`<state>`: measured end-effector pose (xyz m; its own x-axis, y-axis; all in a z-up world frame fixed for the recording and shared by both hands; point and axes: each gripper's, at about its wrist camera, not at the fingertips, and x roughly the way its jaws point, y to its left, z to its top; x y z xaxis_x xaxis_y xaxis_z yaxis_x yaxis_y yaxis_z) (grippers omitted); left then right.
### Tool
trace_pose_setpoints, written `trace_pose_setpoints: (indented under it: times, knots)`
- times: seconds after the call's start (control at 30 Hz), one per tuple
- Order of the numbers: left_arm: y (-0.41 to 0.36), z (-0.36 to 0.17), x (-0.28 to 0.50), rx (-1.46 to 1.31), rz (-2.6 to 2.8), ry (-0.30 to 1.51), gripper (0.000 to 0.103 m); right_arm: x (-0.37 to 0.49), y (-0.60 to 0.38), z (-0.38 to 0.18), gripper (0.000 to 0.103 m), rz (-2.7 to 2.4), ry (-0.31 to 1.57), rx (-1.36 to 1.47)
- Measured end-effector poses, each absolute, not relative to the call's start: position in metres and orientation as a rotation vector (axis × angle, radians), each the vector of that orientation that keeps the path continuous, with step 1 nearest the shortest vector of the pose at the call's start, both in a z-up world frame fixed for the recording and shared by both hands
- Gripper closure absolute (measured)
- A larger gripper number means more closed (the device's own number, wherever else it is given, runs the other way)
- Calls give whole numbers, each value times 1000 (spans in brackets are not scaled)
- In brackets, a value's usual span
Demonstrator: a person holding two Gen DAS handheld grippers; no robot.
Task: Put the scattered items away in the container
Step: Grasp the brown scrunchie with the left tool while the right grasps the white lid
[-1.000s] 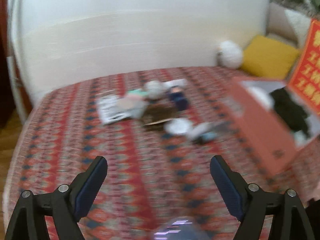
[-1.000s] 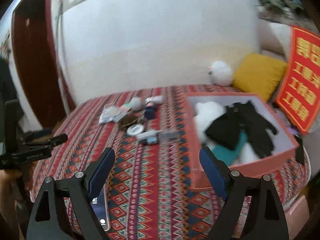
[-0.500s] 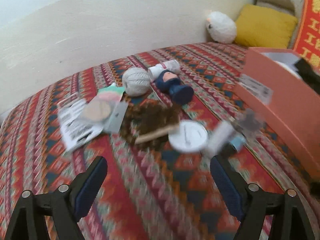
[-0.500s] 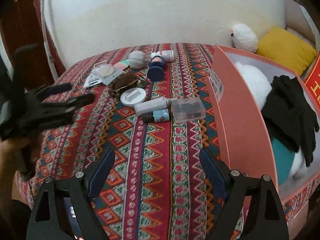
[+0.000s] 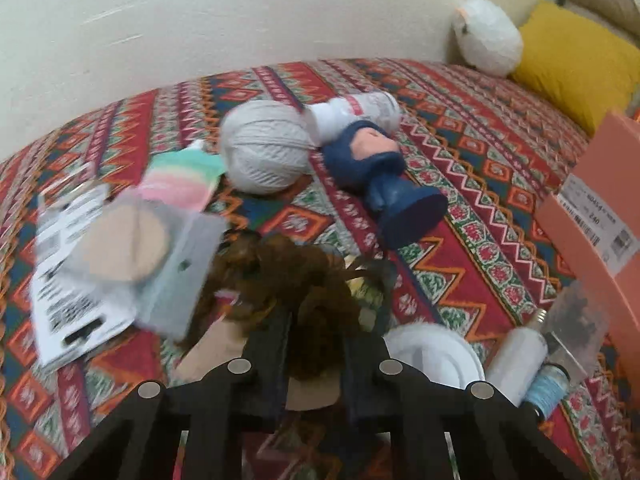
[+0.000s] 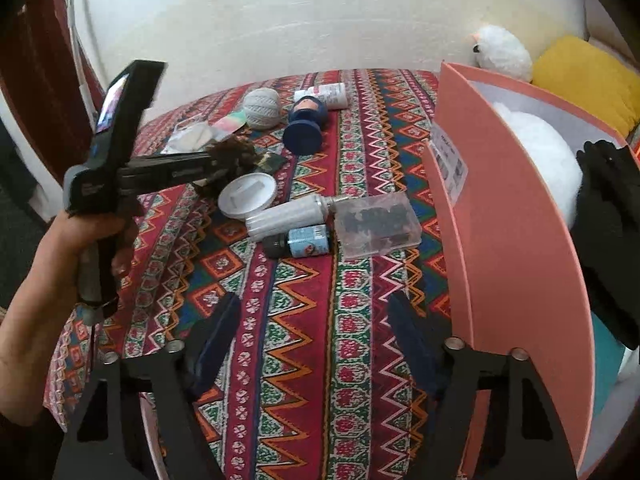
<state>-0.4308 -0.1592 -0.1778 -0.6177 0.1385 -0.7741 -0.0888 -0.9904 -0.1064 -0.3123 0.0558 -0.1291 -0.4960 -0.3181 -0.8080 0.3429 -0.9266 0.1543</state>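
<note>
On patterned bedspread [image 6: 348, 320], left gripper [image 5: 316, 340] clamped onto brown hairy clump [image 5: 296, 276]; right gripper [image 6: 316, 340] spread wide, empty, beside pink box [image 6: 516, 248]

- Patterned red bedspread [image 6: 352, 320] covering the bed.
- Pale wall [image 6: 280, 20] behind the bed.
- Yellow cushion [image 6: 588, 76] in the corner.
- White plush toy [image 6: 502, 52] just beside that cushion.

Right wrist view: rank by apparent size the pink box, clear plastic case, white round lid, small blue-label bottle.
1. pink box, by far the largest, though also nearest the camera.
2. clear plastic case and white round lid look about alike; not ranking them.
3. small blue-label bottle, smallest.
</note>
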Motion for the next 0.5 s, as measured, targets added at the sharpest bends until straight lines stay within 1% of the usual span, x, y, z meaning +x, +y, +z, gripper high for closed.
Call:
trace_pose_setpoints:
  times: [0.03,0.07,0.27,0.37,0.4,0.47,0.5]
  knots:
    - [-165,-174,-422,-1306,2718,-118,88,-312,54,-128,36,-2415,27,1299]
    - [-172,-169,-410,-1301,2722,-147,90,-311,52,-127,38,-2401,17,1293]
    - [-224,-148,-332,-1298,2716,-294,90,-314,28,-109,38,-2283,-76,1237]
    - [-253,-151,-298,-1328,2702,-420,90,-328,4,-108,38,-2248,-51,1201]
    - [-260,-154,-291,-1337,2706,-445,90,-333,-3,-108,37,-2247,-37,1204]
    - [-270,-160,-282,-1332,2721,-478,90,-352,-17,-116,25,-2269,17,1227]
    - [-276,-165,-280,-1327,2716,-517,90,-362,-24,-119,24,-2280,45,1238]
